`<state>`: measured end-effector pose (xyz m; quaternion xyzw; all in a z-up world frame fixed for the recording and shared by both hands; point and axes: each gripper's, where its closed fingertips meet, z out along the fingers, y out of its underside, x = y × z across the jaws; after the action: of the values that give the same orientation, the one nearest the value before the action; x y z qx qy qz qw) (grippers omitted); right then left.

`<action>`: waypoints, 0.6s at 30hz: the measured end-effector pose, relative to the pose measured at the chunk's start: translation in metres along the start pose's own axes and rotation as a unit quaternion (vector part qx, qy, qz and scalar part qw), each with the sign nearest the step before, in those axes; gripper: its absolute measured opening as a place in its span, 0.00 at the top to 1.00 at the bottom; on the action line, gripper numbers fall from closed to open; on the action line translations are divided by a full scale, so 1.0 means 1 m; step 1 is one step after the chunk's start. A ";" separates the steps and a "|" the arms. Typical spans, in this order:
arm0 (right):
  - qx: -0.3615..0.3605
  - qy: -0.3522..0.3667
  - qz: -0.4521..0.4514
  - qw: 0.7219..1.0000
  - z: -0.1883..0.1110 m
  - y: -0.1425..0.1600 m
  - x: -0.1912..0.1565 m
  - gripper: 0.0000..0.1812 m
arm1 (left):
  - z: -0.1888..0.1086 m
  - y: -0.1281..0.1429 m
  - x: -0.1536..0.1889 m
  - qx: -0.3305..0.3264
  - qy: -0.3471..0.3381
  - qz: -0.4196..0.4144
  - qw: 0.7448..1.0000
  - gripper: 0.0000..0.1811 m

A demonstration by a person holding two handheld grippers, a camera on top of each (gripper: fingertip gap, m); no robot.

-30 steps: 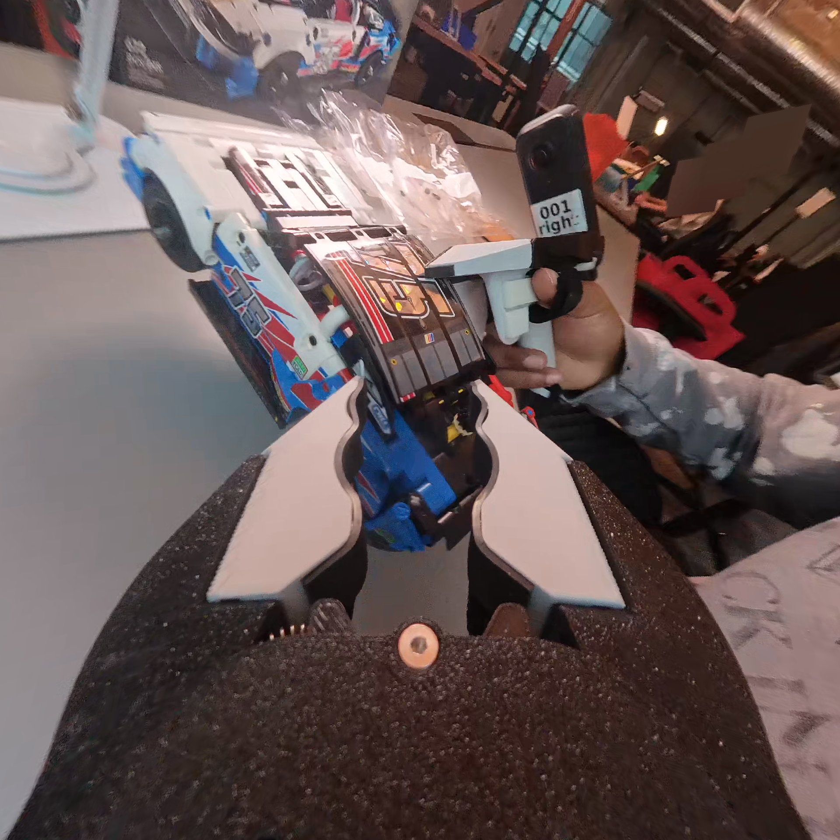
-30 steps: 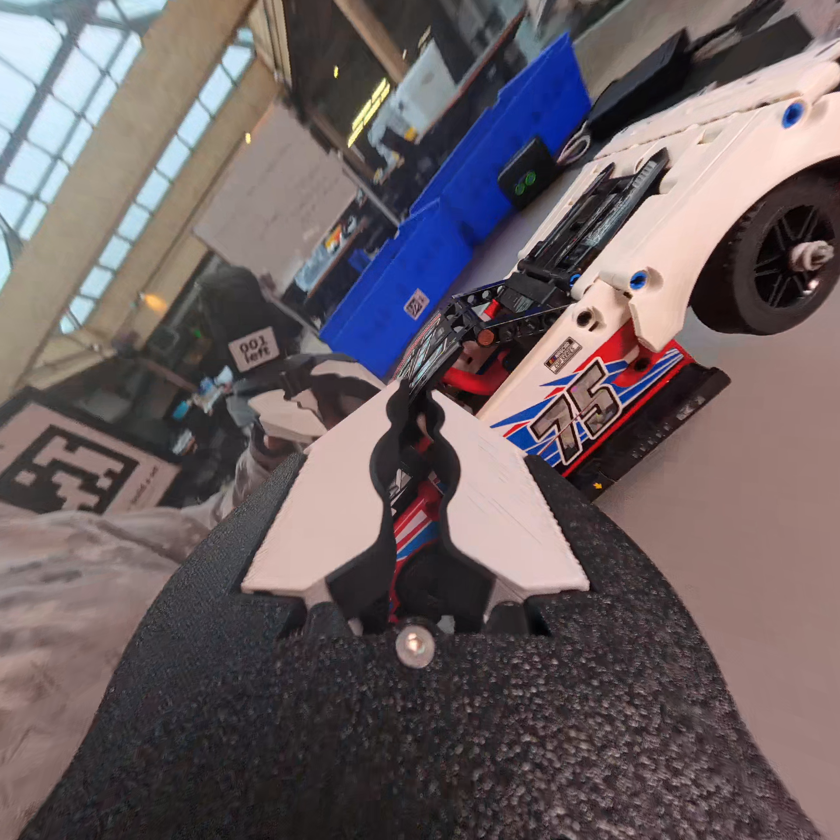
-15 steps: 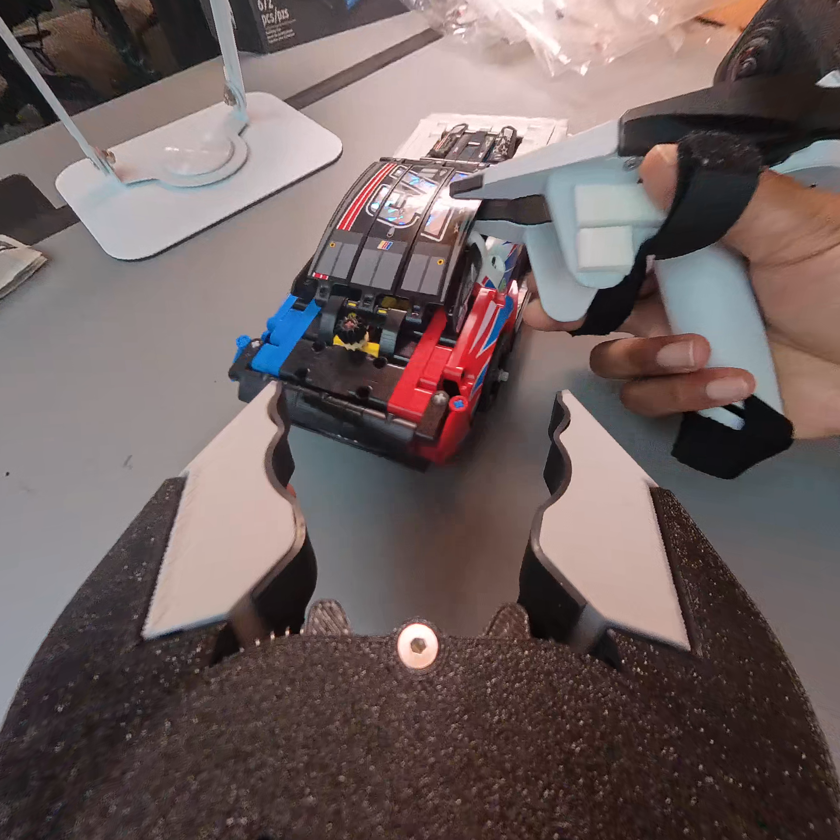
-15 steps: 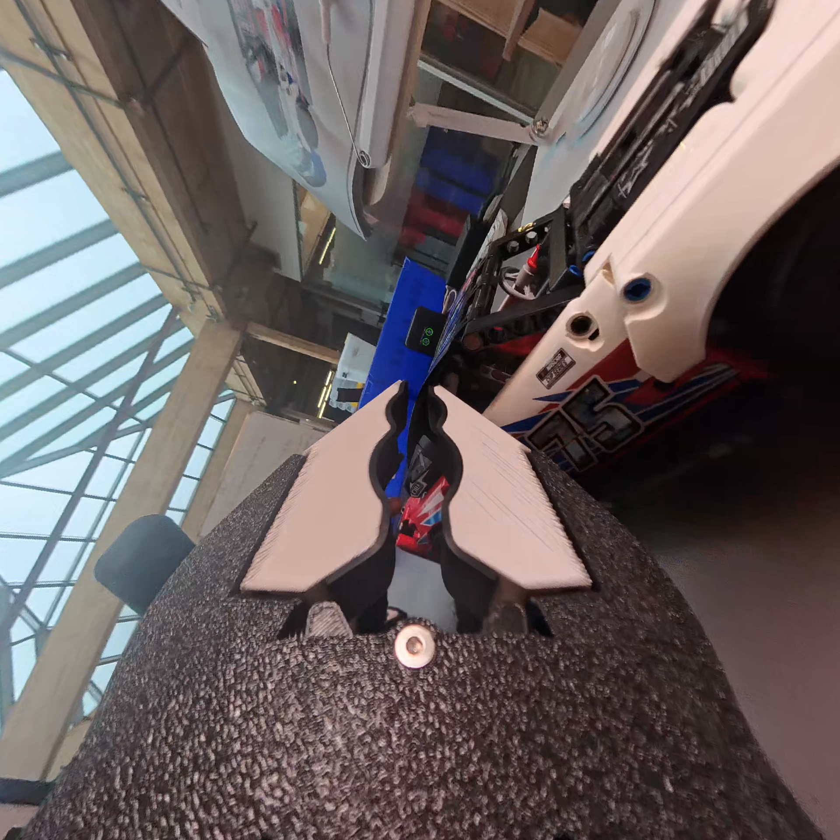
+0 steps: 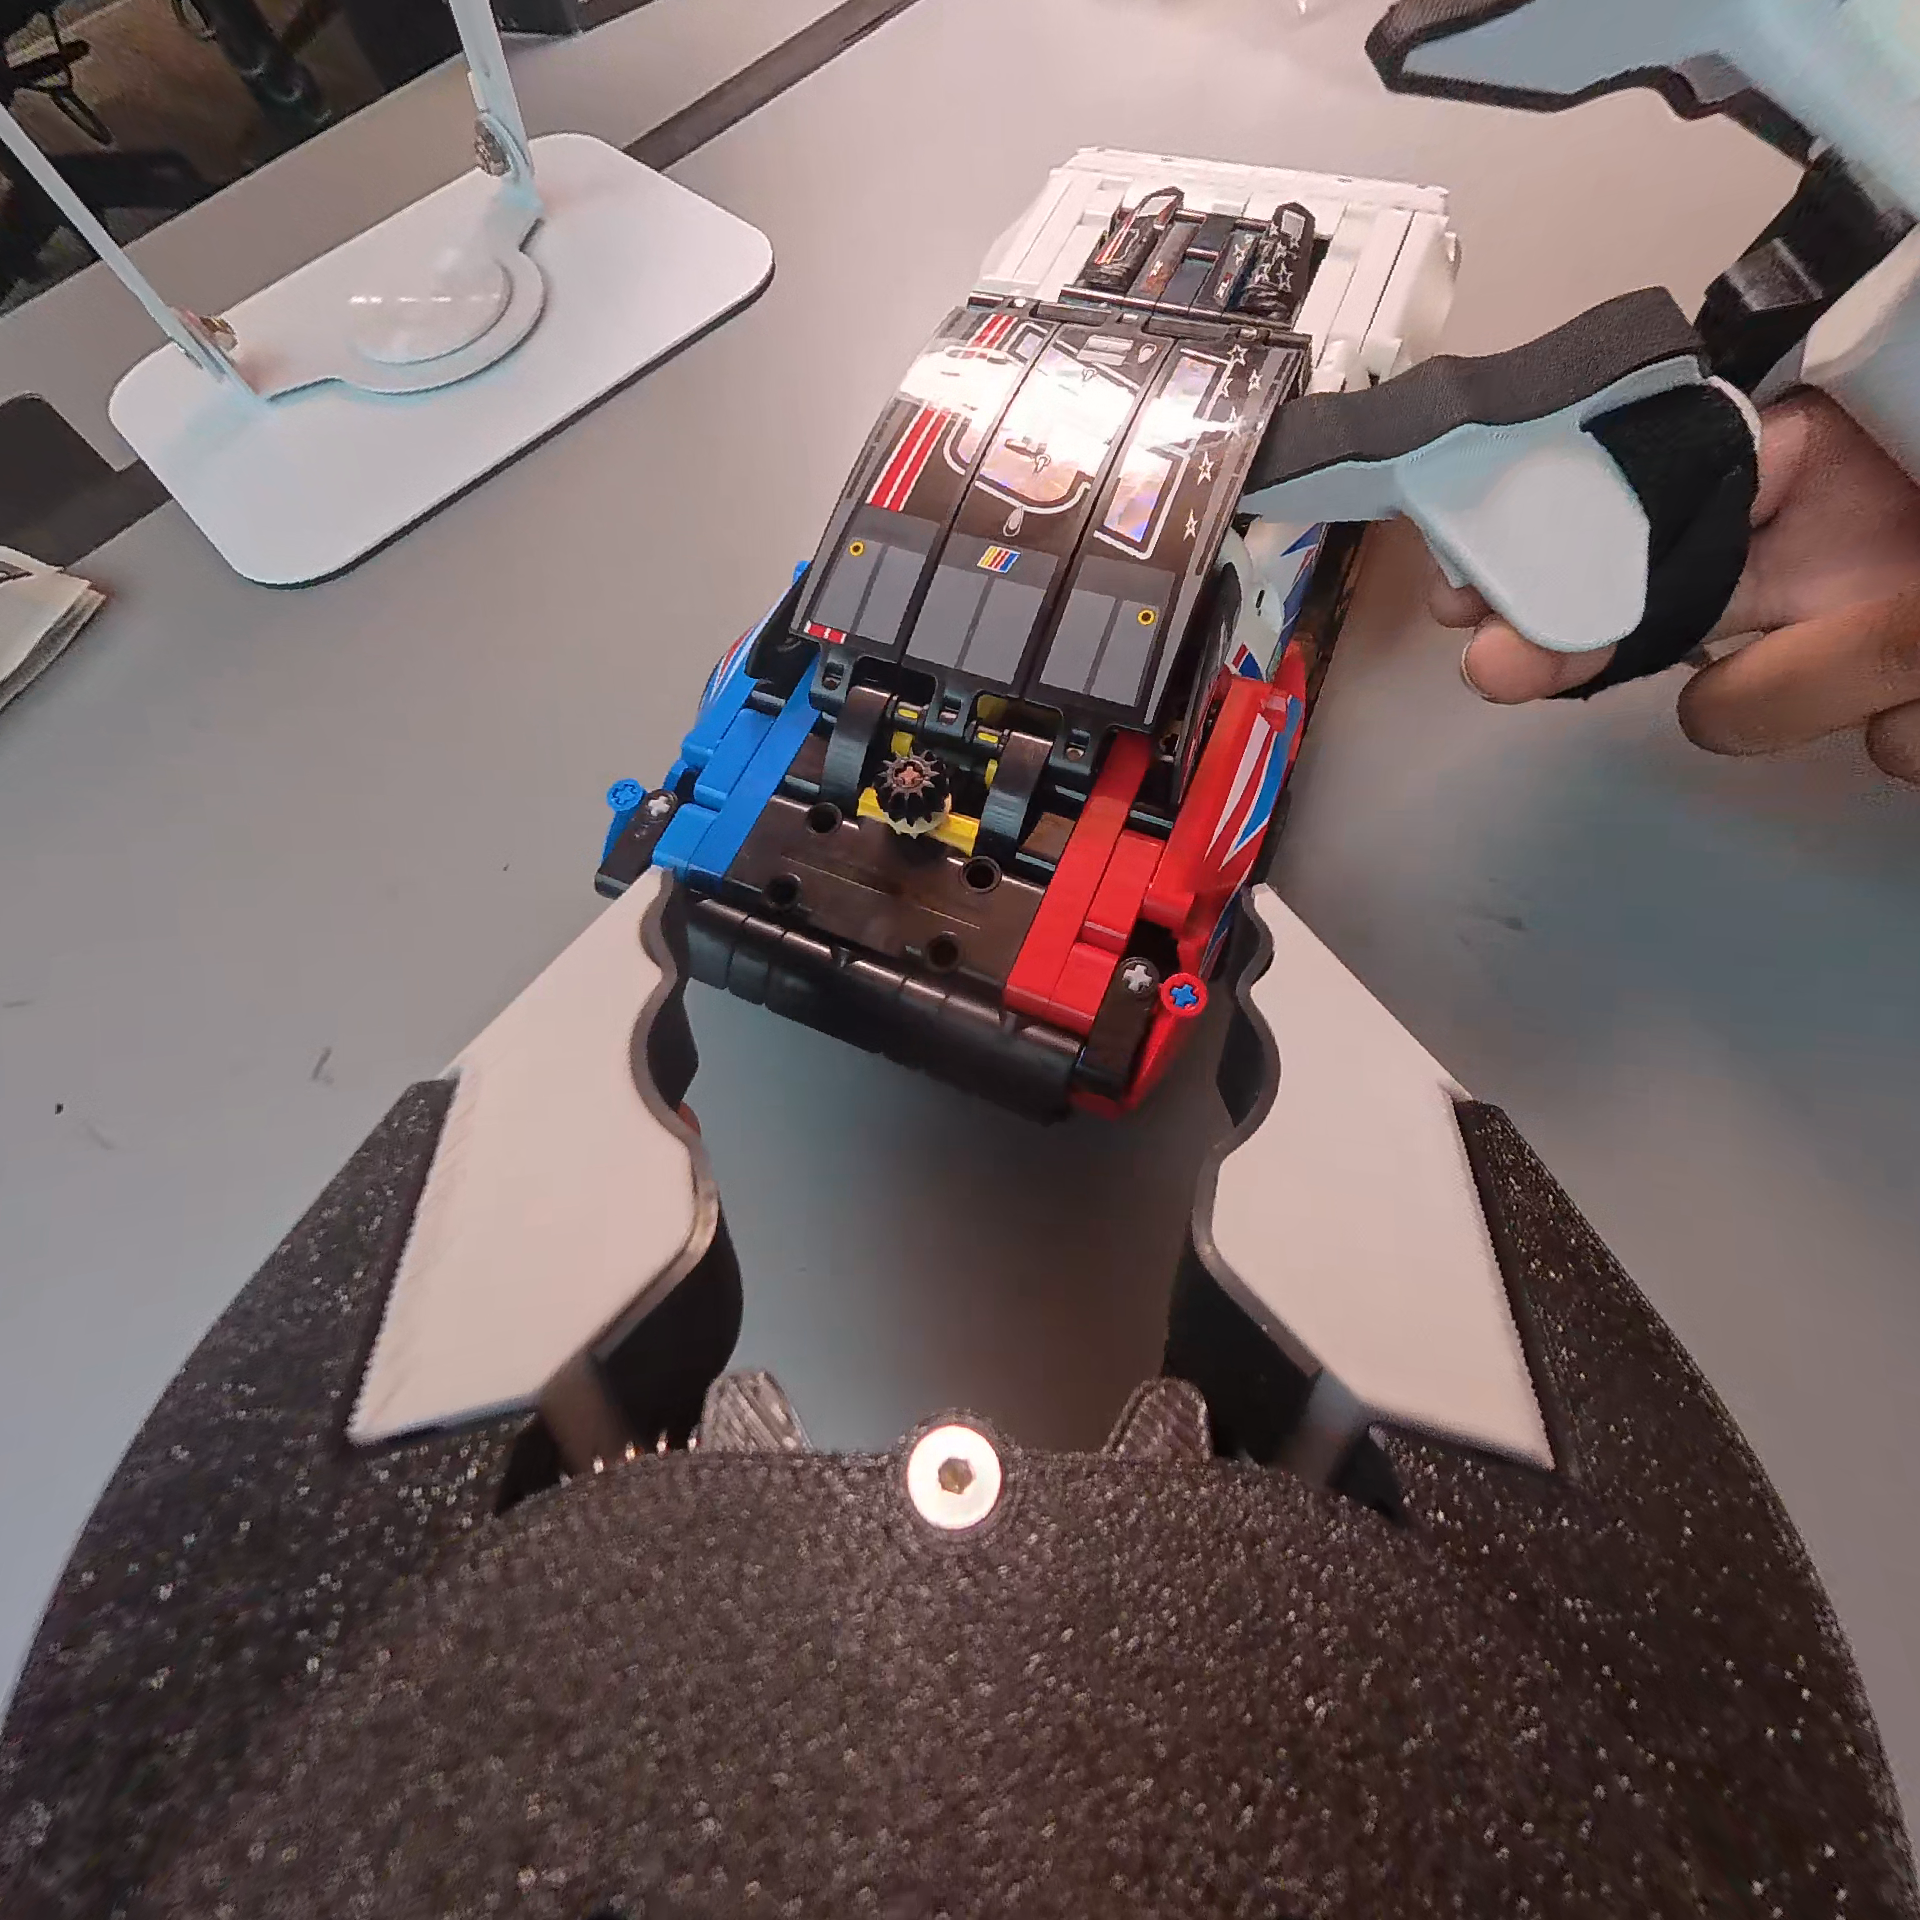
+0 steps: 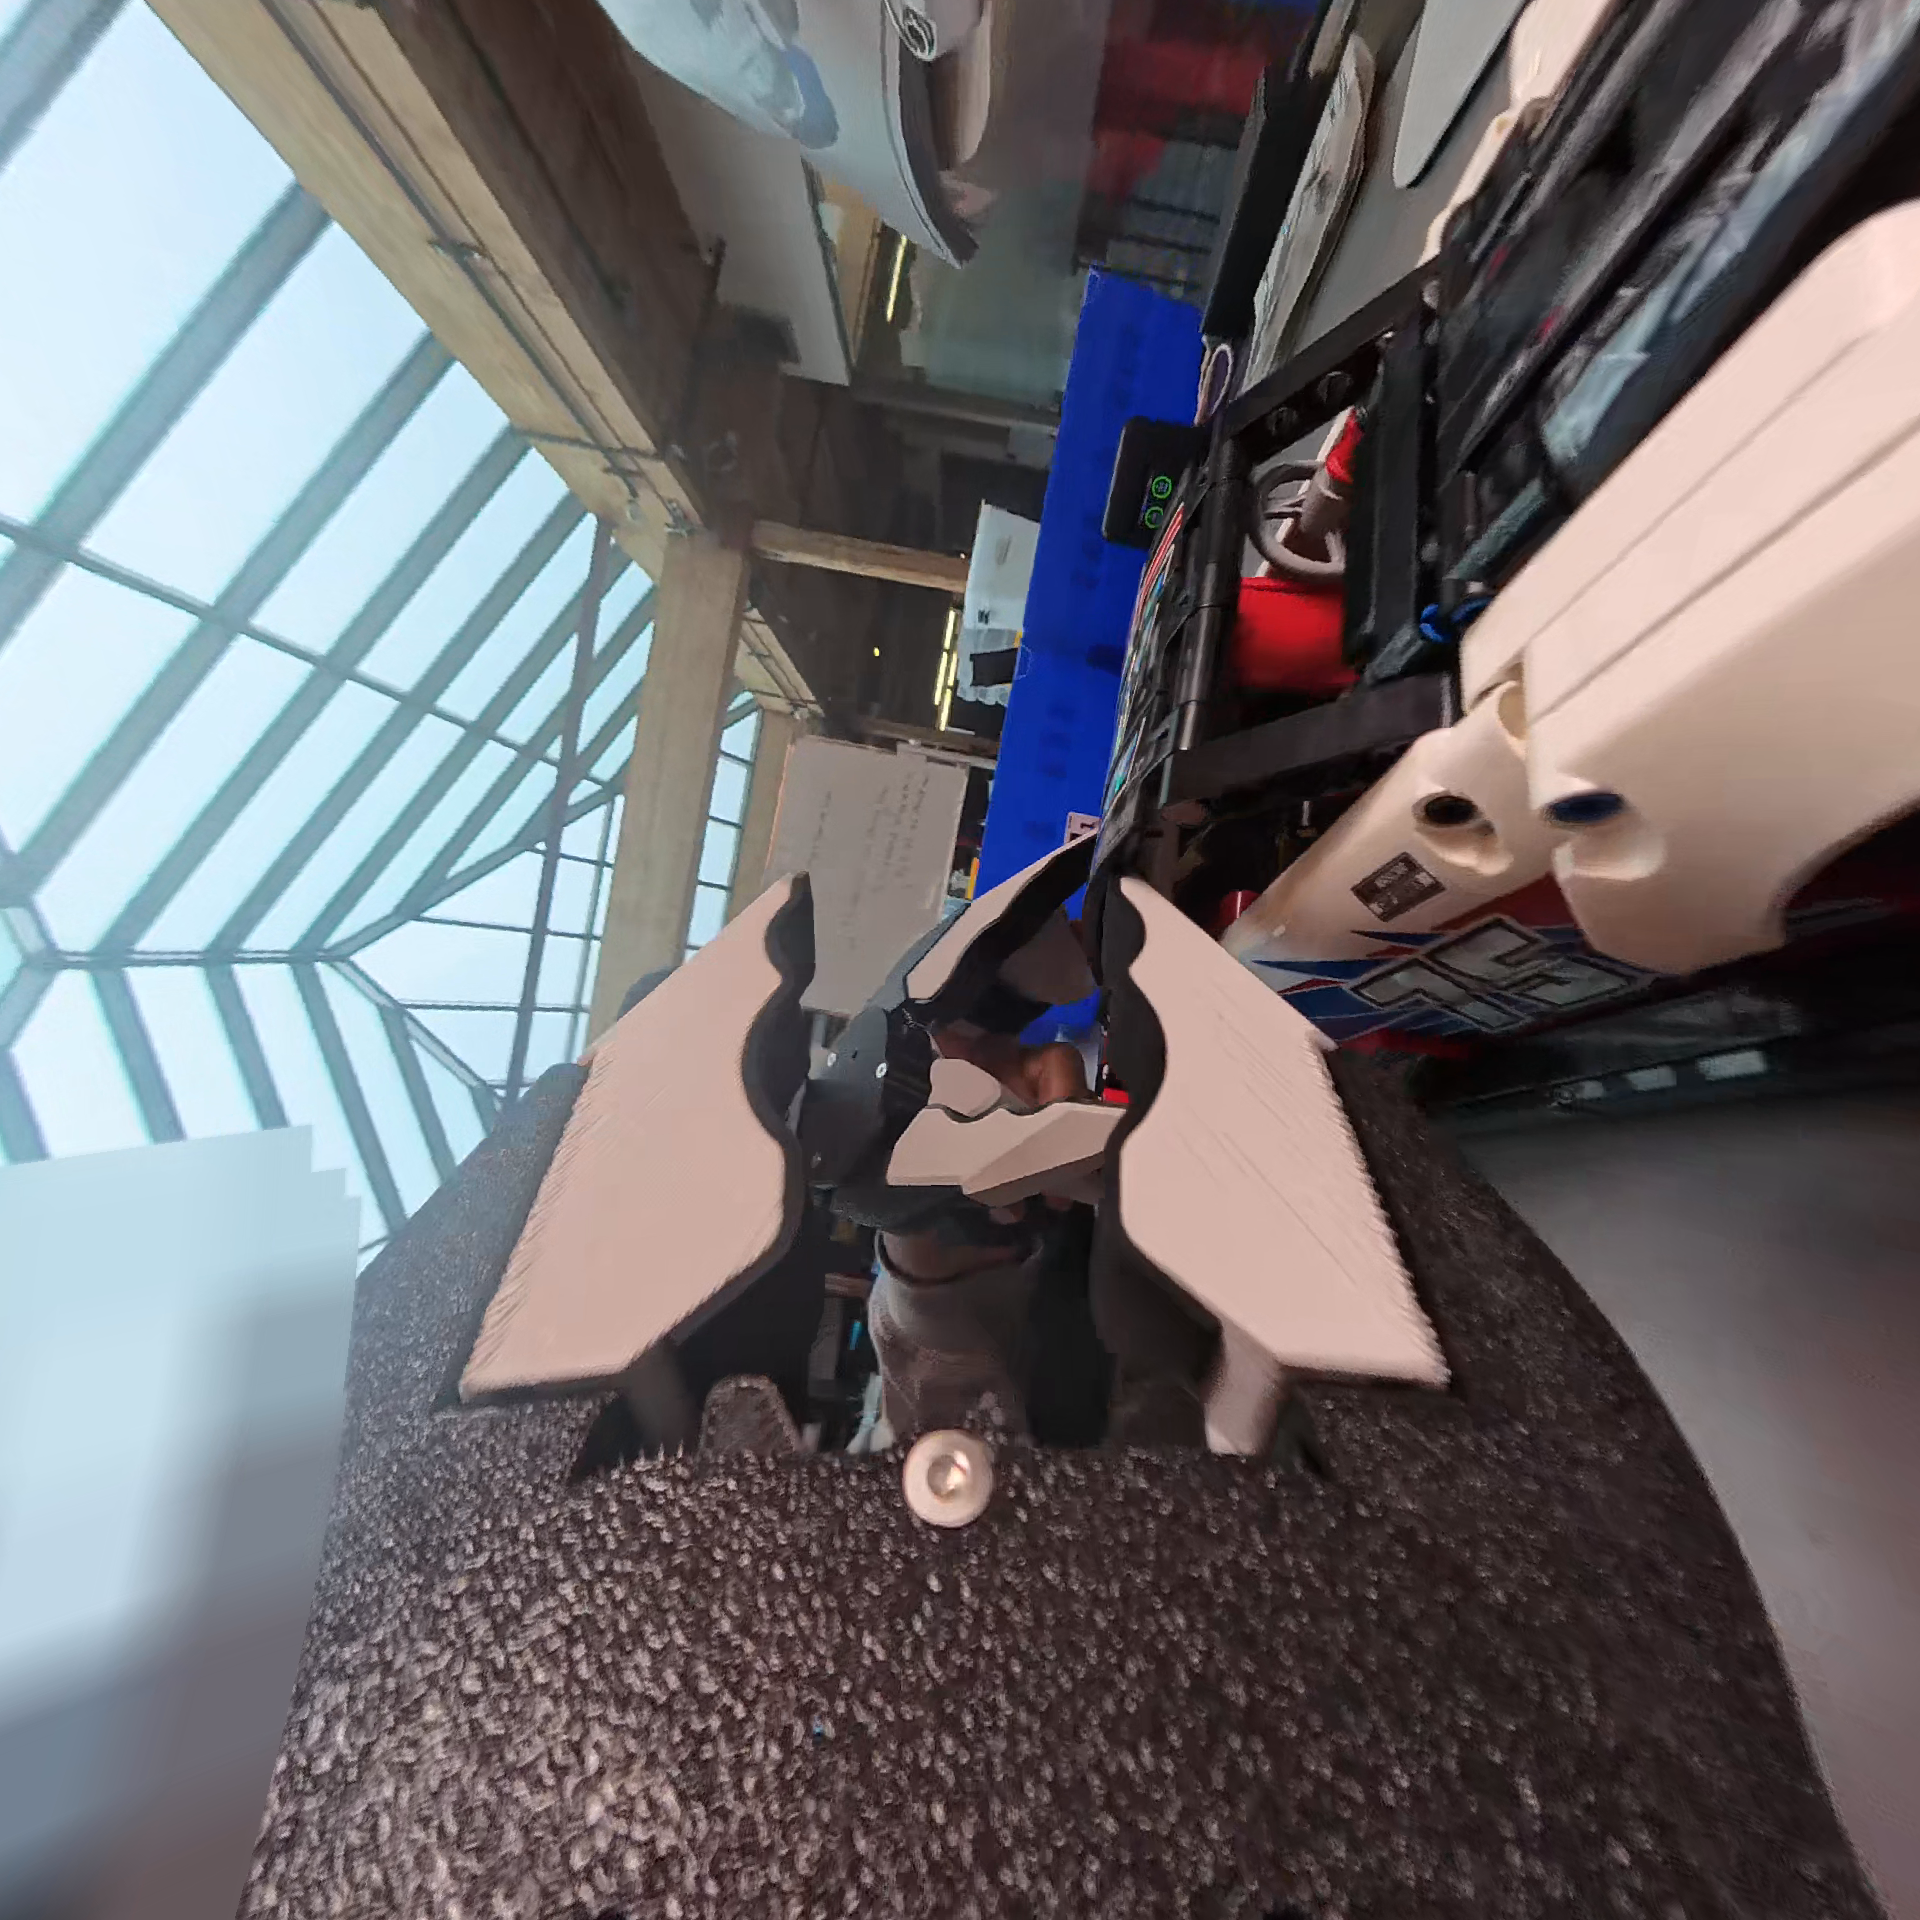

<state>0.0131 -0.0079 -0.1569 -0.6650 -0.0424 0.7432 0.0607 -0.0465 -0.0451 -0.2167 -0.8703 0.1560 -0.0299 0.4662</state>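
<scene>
A brick-built race car (image 5: 1039,582) stands on the grey table (image 5: 312,883) with its blue, black and red rear end towards me. It has a black roof and a white bonnet. My left gripper (image 5: 951,914) is open wide, with one fingertip on each side of the car's rear end, close to it. My right gripper (image 6: 958,899) is open and empty. In the left wrist view its lower finger (image 5: 1455,426) touches the right edge of the black roof. The car's white, numbered side (image 6: 1558,831) fills the right of the right wrist view.
A white stand base (image 5: 436,343) sits at the back left of the table and a paper booklet (image 5: 42,623) at the left edge. A person's hand (image 5: 1766,665) holds the right gripper beside the car. Blue bins (image 6: 1101,520) stand far behind.
My left gripper let go of the car's rear, opened wide and closed in around the rear end. My right gripper, shut on the roof edge before, has opened. The car now rests flat.
</scene>
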 end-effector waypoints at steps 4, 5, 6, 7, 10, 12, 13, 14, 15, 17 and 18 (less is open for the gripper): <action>0.083 -0.008 0.051 0.995 -0.007 -0.008 0.003 0.73 | 0.001 -0.001 0.001 0.005 -0.008 -0.005 1.000 0.44; 0.104 -0.001 0.055 0.993 -0.011 -0.008 0.008 0.76 | 0.001 -0.001 0.001 0.005 -0.009 -0.007 1.000 0.44; 0.122 -0.001 0.067 0.990 -0.015 -0.007 0.012 0.77 | 0.001 -0.001 0.001 0.007 -0.011 -0.008 1.000 0.44; 0.138 0.002 0.070 0.988 -0.020 -0.006 0.015 0.75 | 0.001 -0.001 0.001 0.008 -0.012 -0.008 1.000 0.44; 0.131 0.037 -0.080 0.988 -0.029 0.003 0.003 0.78 | 0.001 -0.001 0.001 0.011 -0.012 -0.008 1.000 0.44; 0.081 0.067 -0.231 0.967 -0.030 0.012 -0.017 0.78 | 0.001 -0.001 0.002 0.010 -0.010 -0.006 1.000 0.44; 0.054 0.098 -0.324 0.939 -0.031 0.014 -0.024 0.78 | 0.001 -0.001 0.002 0.008 -0.008 -0.004 1.000 0.44; 0.033 0.122 -0.403 0.907 -0.033 0.013 -0.032 0.80 | 0.001 -0.001 0.002 0.006 -0.006 0.001 1.000 0.45; 0.017 0.138 -0.465 0.874 -0.036 0.011 -0.040 0.80 | 0.000 0.000 0.002 0.003 -0.004 0.007 1.000 0.46; -0.028 0.161 -0.573 0.803 -0.042 0.006 -0.051 0.87 | -0.003 0.001 0.003 -0.001 0.003 0.022 1.000 0.47; -0.058 0.171 -0.622 0.762 -0.045 0.006 -0.051 0.94 | -0.005 0.000 0.004 0.003 0.009 0.027 1.000 0.48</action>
<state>0.0632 -0.0222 -0.1124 -0.6105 -0.4789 0.4125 0.4773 -0.0435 -0.0507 -0.2142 -0.8639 0.1834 -0.0256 0.4683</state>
